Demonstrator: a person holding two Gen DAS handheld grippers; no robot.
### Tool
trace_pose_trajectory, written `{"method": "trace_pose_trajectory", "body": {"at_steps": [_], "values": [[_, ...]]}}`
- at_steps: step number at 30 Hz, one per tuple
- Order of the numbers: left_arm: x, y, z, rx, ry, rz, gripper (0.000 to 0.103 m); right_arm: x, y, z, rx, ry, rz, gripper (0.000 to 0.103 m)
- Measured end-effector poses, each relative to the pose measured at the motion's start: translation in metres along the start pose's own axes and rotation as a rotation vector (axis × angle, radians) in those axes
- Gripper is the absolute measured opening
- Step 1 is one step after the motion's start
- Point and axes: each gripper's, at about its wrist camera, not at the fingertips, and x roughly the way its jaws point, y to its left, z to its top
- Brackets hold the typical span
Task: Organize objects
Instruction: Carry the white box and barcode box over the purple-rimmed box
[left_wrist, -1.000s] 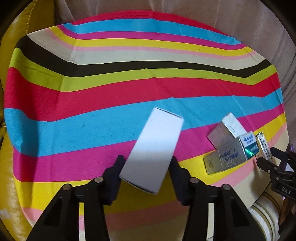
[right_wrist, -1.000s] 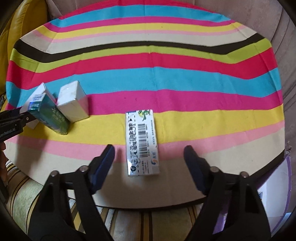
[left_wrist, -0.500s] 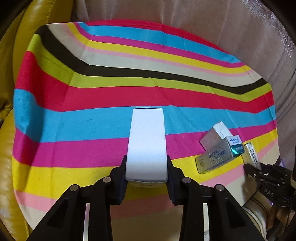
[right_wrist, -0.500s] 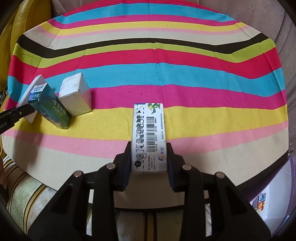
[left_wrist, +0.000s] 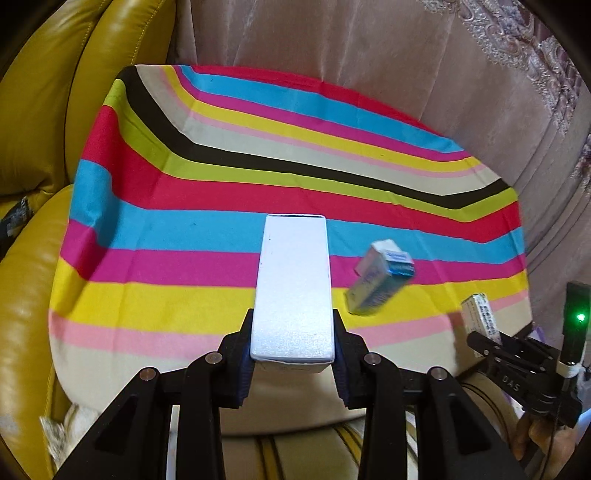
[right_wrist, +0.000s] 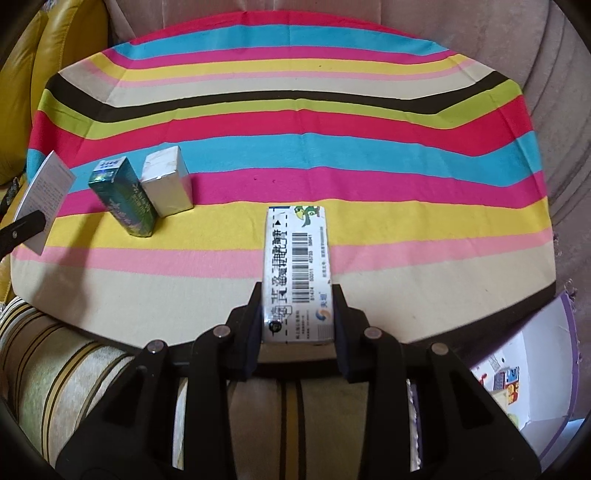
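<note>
My left gripper (left_wrist: 293, 350) is shut on a plain white box (left_wrist: 293, 284) and holds it above the striped cloth (left_wrist: 184, 192). My right gripper (right_wrist: 297, 325) is shut on a white carton with a barcode and a green bird (right_wrist: 297, 269), lifted over the cloth's near edge; it also shows at the right of the left wrist view (left_wrist: 480, 314). A green carton (right_wrist: 123, 197) and a silver-white box (right_wrist: 168, 184) stand side by side on the cloth at the left; they appear blurred in the left wrist view (left_wrist: 380, 280).
A yellow leather sofa (left_wrist: 33, 110) lies to the left. A beige curtain (left_wrist: 406, 55) hangs behind. A striped cushion (right_wrist: 55, 369) is below the cloth's front edge. A purple-edged white box (right_wrist: 532, 369) sits at the right.
Both grippers closed on their boxes and lifted them off the cloth. The left box turned straight between the fingers. Both cameras have pulled back and up.
</note>
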Motion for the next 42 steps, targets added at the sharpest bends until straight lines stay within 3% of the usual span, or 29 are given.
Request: {"method": "trace_pose_trajectory", "body": {"at_steps": [17,33,42], "values": [[-0.029,-0.062,-0.023,0.080,-0.021,-0.089,0.037,-0.040,-0.024,-0.021,0.050,-0.052,-0.013,0.037],[-0.019,-0.135,-0.042,0.196,0.053,-0.184,0.037,-0.064,-0.075,-0.045,0.135,-0.057,-0.016,0.037],[-0.006,-0.191,-0.054,0.280,0.115,-0.242,0.037,-0.079,-0.134,-0.069,0.219,-0.053,-0.058,0.037]]}}
